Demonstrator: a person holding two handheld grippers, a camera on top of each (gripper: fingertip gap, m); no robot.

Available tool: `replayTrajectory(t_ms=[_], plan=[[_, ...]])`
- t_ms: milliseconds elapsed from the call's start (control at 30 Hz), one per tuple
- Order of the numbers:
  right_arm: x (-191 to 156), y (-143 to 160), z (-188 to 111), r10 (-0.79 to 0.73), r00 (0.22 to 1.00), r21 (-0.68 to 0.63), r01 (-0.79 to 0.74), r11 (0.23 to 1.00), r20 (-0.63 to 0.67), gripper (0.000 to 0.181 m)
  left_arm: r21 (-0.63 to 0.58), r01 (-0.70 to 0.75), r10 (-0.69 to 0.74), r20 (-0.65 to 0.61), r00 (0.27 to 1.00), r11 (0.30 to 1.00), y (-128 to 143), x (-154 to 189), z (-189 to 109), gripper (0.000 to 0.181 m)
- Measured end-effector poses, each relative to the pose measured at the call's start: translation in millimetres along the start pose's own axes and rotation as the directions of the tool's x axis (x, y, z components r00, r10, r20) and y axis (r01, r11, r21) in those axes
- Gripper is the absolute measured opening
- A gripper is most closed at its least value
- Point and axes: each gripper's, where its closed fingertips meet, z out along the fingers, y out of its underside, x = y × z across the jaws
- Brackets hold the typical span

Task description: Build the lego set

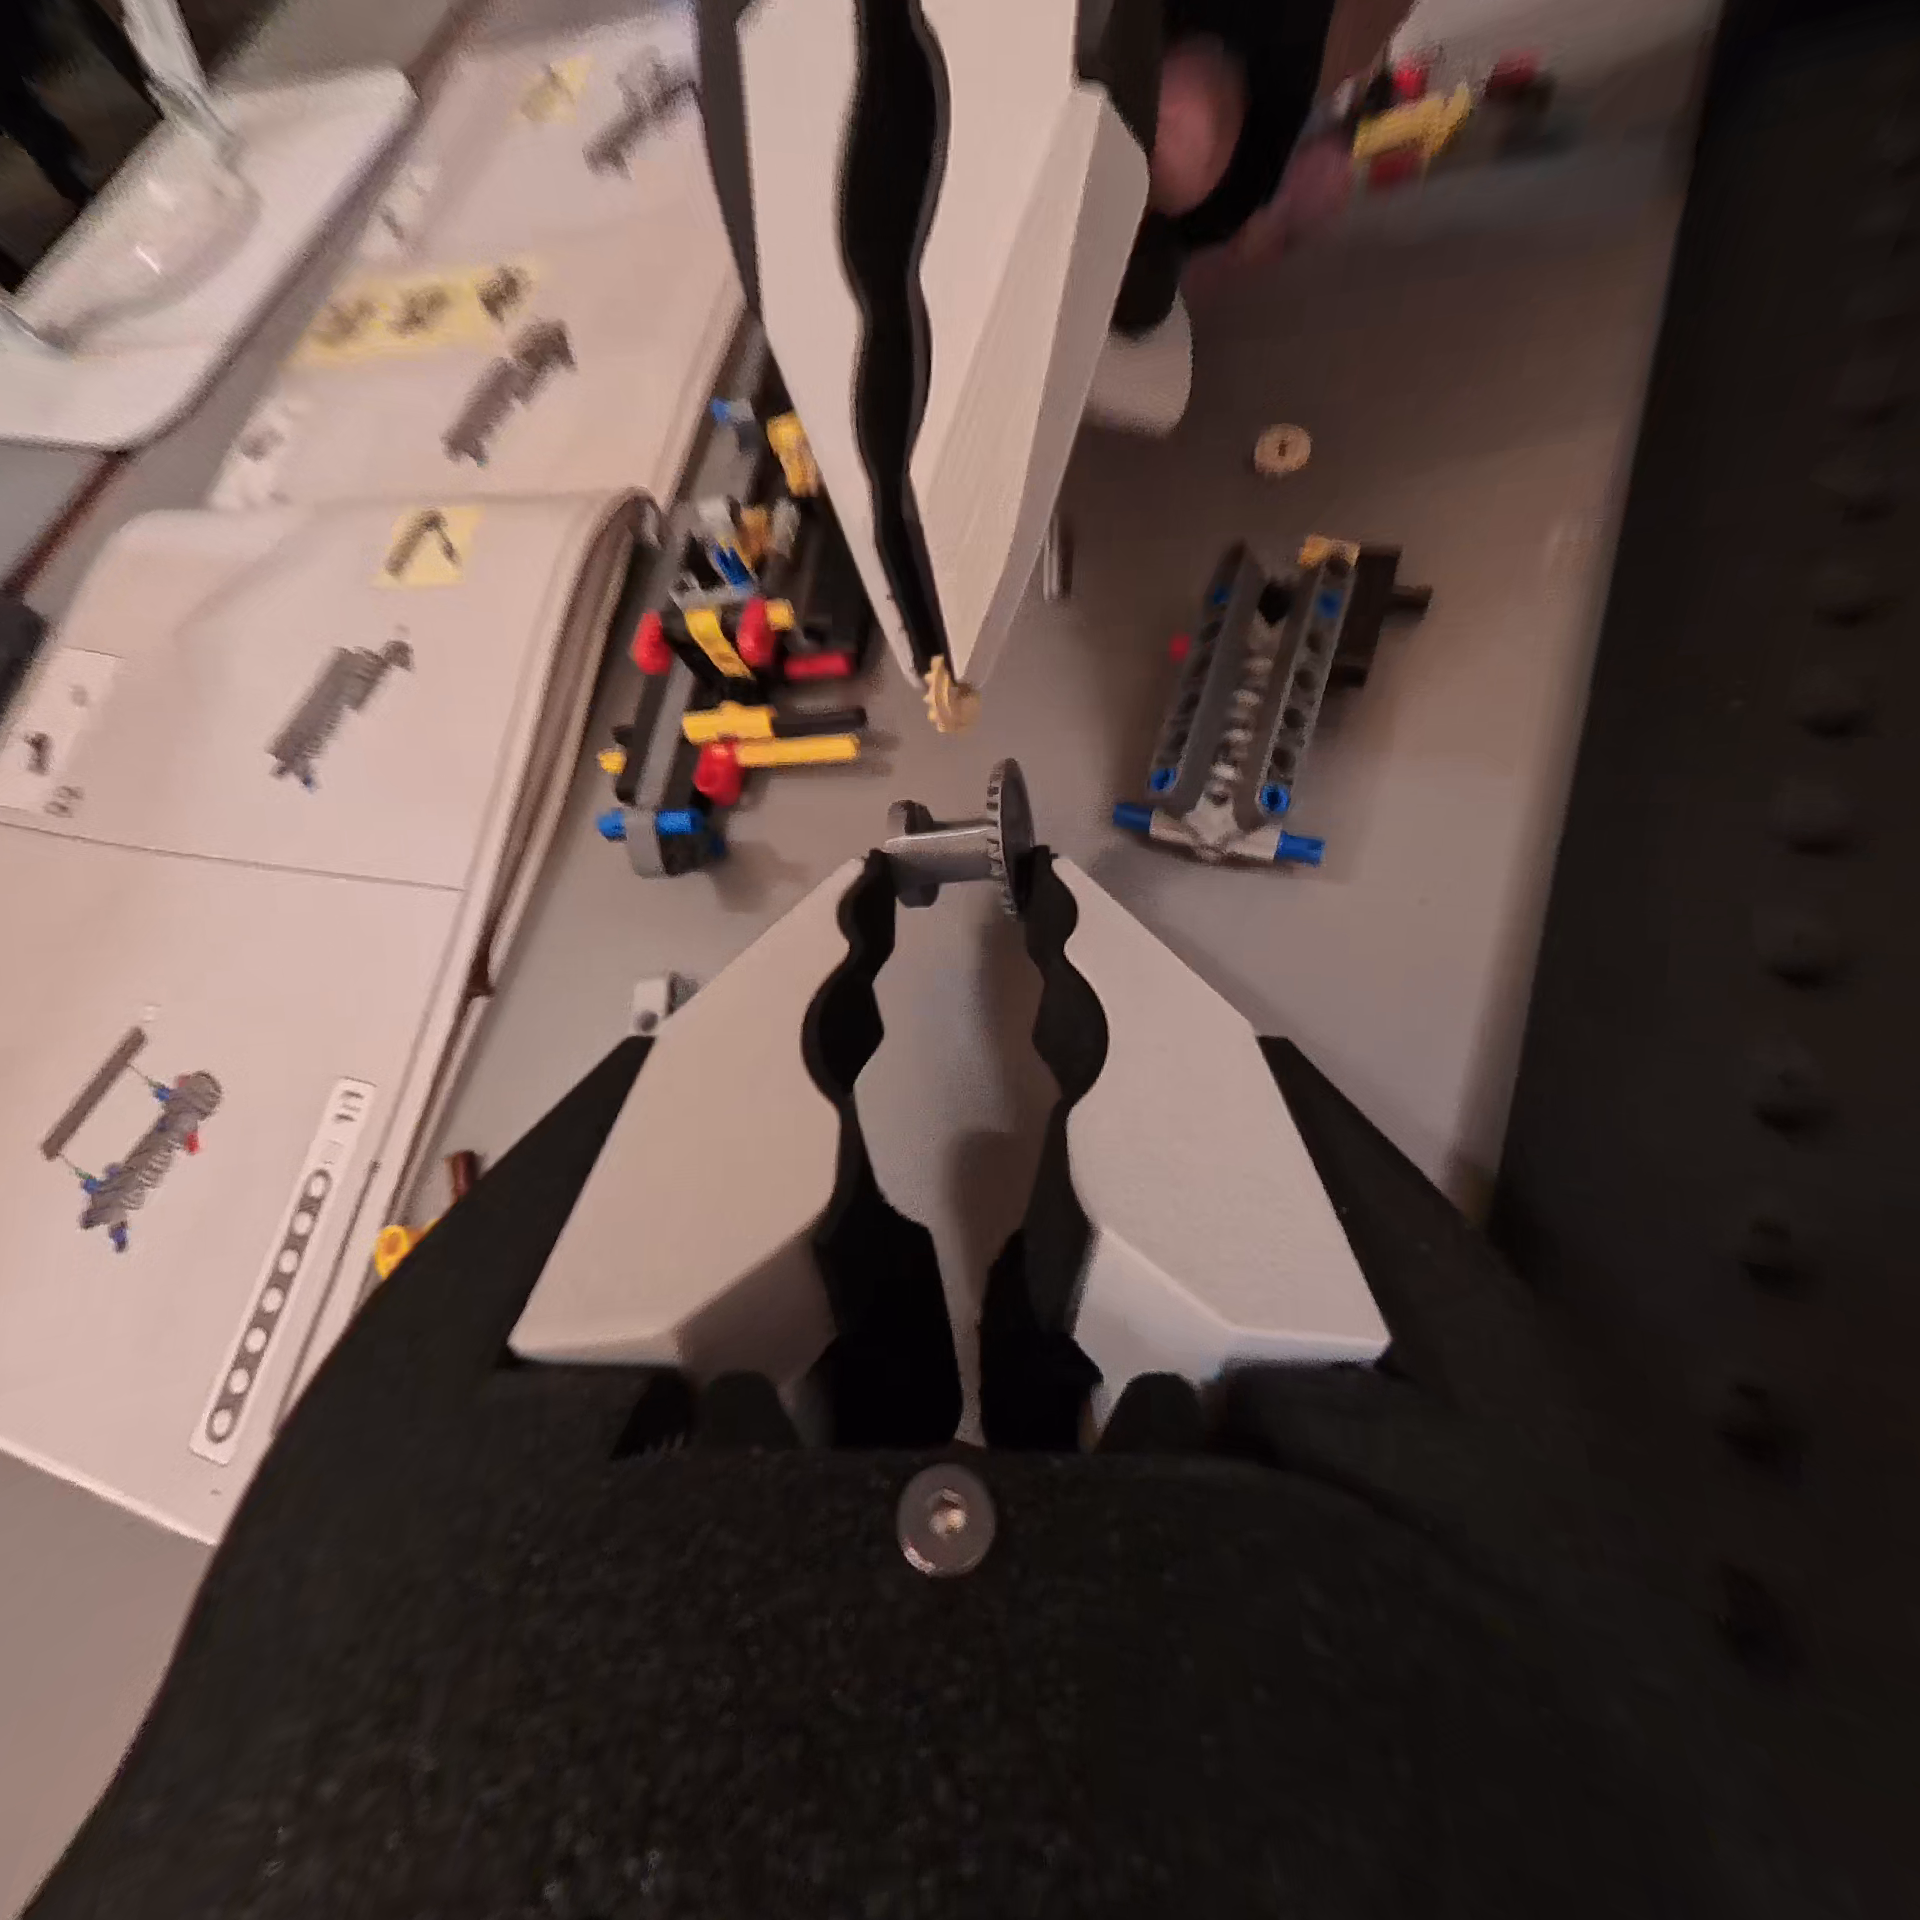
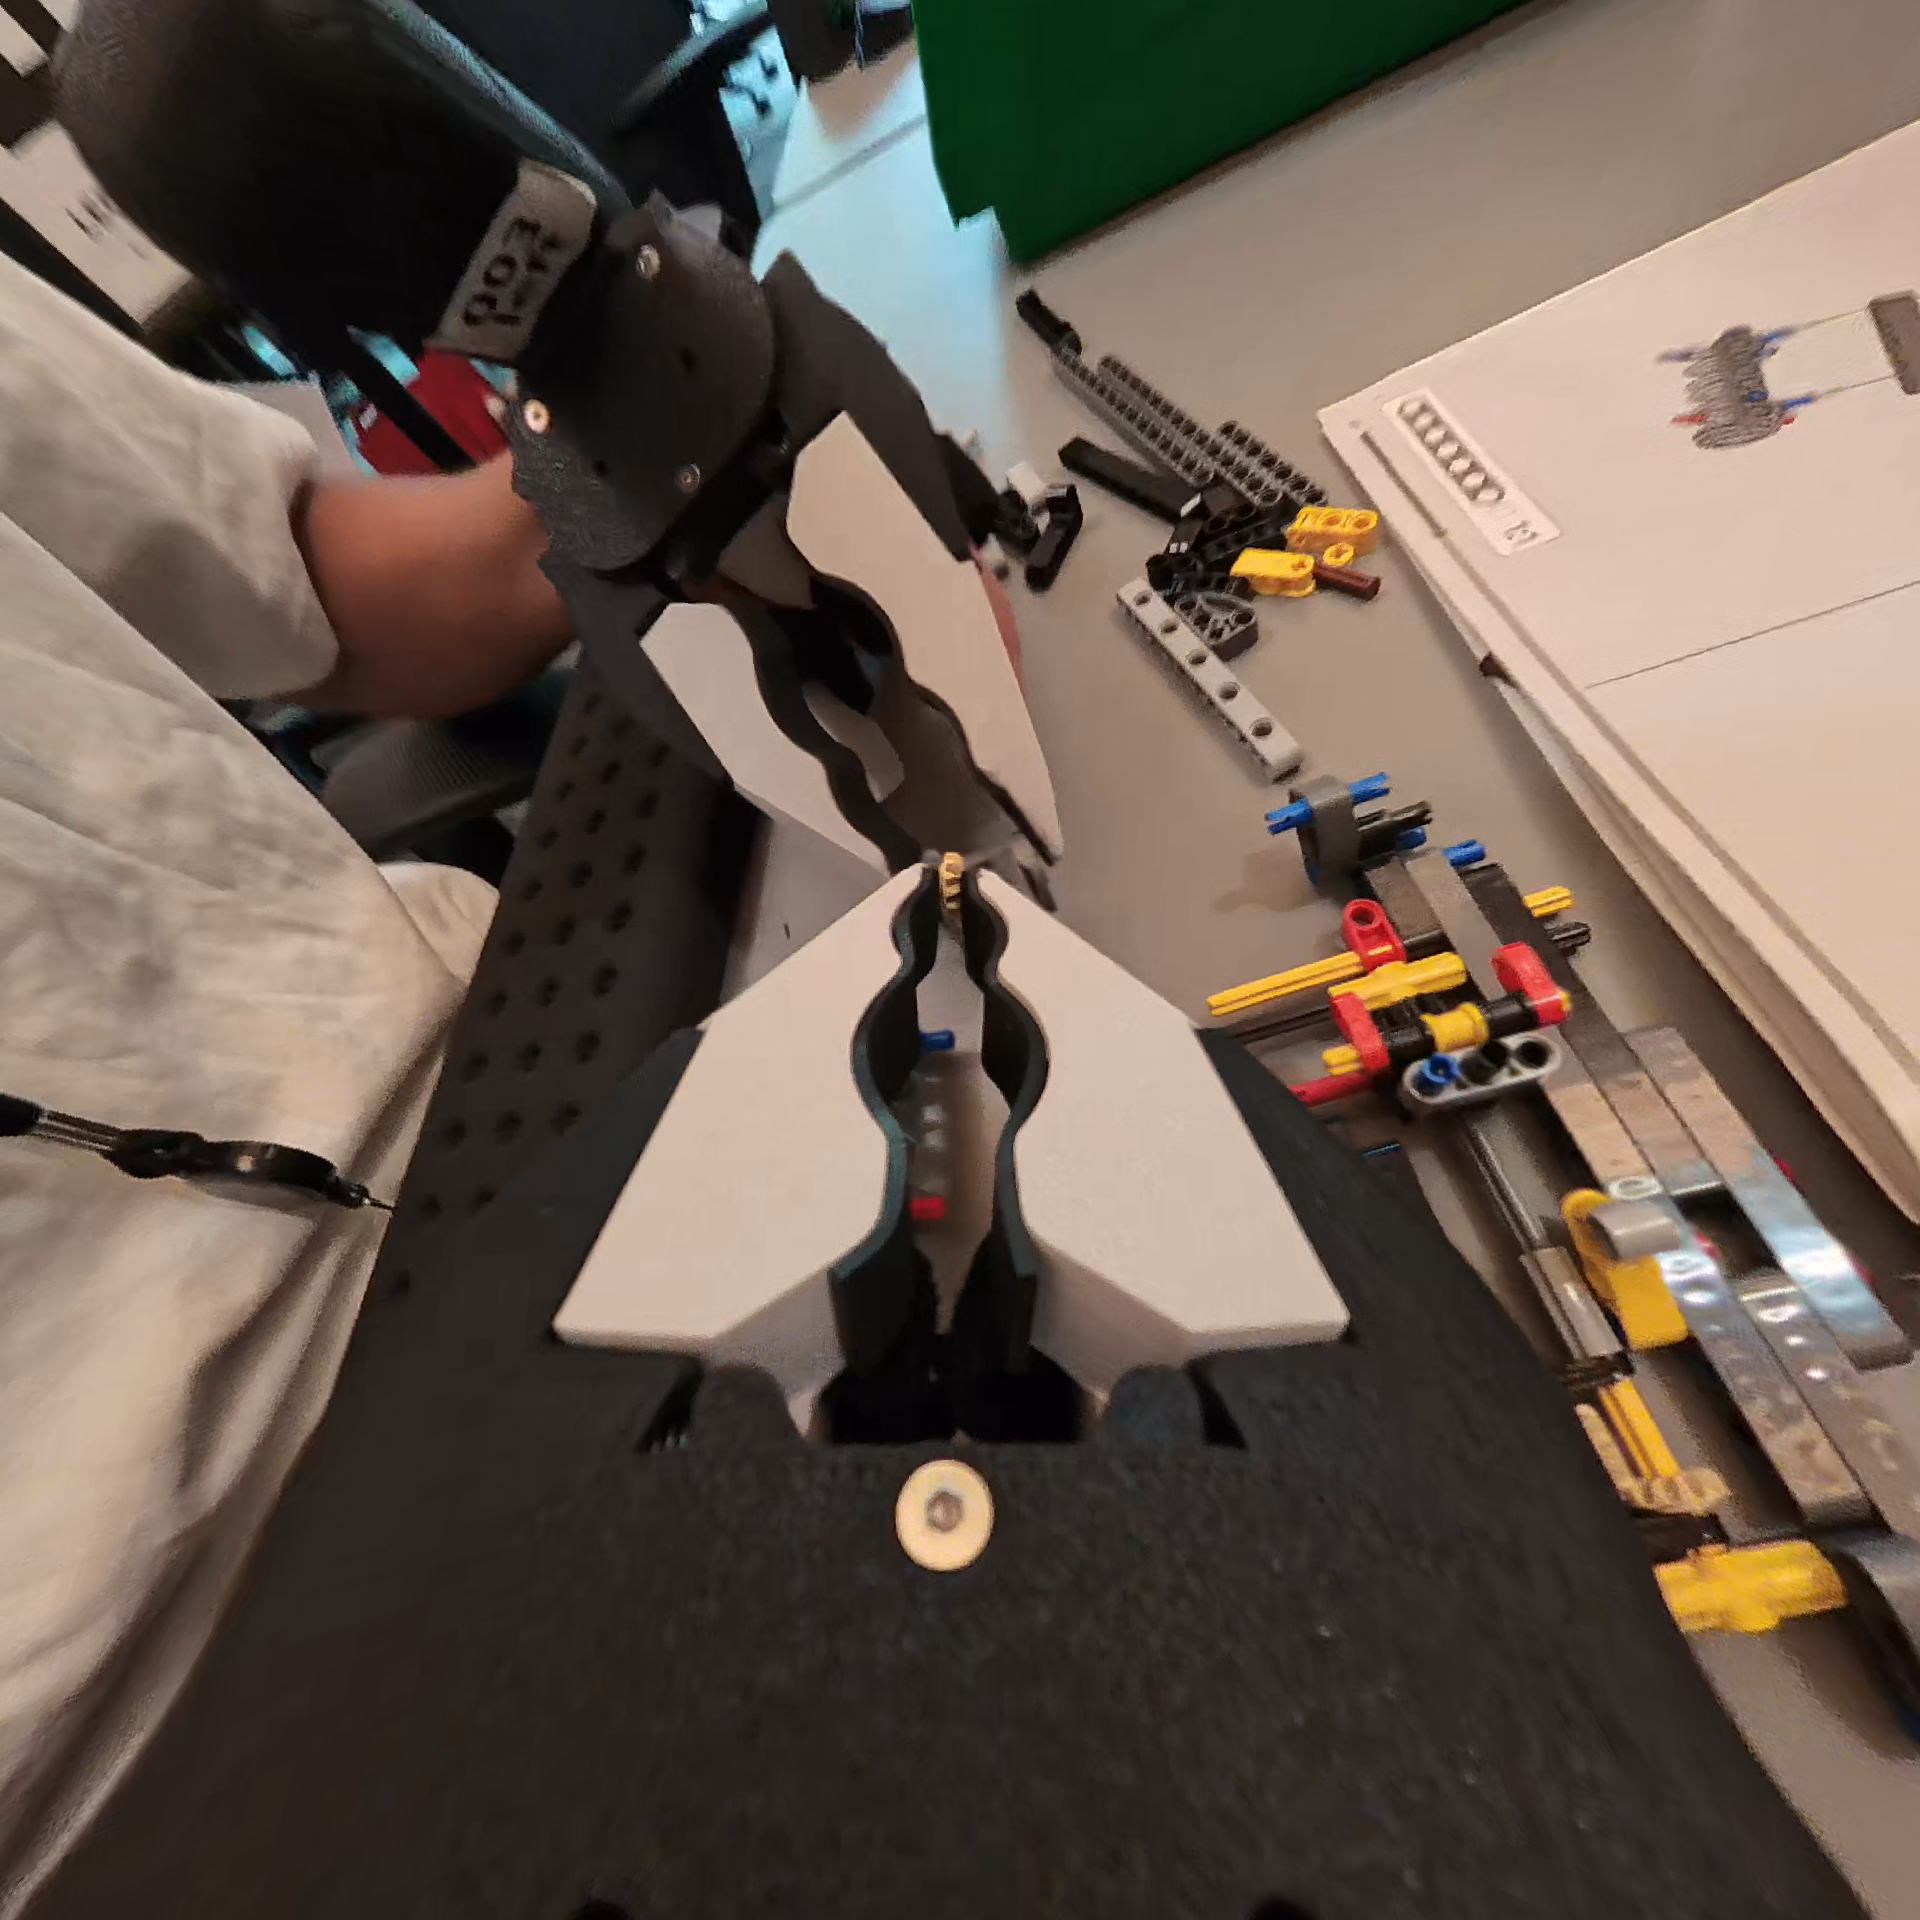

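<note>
The left gripper (image 1: 961, 857) pinches a grey axle with a dark gear (image 1: 971, 831). Just above it the right gripper (image 1: 948, 686) grips a small tan gear (image 1: 951, 704) at its tips (blurred). Right of the axle lies the grey frame (image 1: 1242, 717); left, loose pieces (image 1: 727, 686) and the booklet (image 1: 291, 790).

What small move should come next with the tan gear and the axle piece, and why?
Probably ease the right gripper down so its small tan gear meets the axle assembly held across the left gripper. The two pieces sit close but apart, both pinched at the tips.
</note>
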Motion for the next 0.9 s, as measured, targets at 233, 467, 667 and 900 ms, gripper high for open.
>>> replayTrajectory(t_ms=[233,467,667,900], plan=[[-25,-81,-34,-0.011,1.0,0.357,0.002,0.934,0.023,0.003,0.454,-0.194,0.041,0.326,0.944,0.87,-74,-27,-57,0.023],[-42,-99,-34,0.076,0.995,0.319,-0.052,0.946,-0.064,0.003,0.363,-0.42,0.126,0.613,0.78,0.832,-90,-43,-74,0.024],[-51,-103,-33,0.064,0.988,0.267,-0.026,0.963,-0.137,0.003,0.161,-0.605,0.263,0.793,0.55,0.779,-99,-46,-86,0.023],[-55,-103,-28,-0.037,0.96,0.108,0.069,0.992,-0.277,0.003,0.066,-0.675,0.32,0.843,0.432,0.735,-106,-39,-95,0.023]])
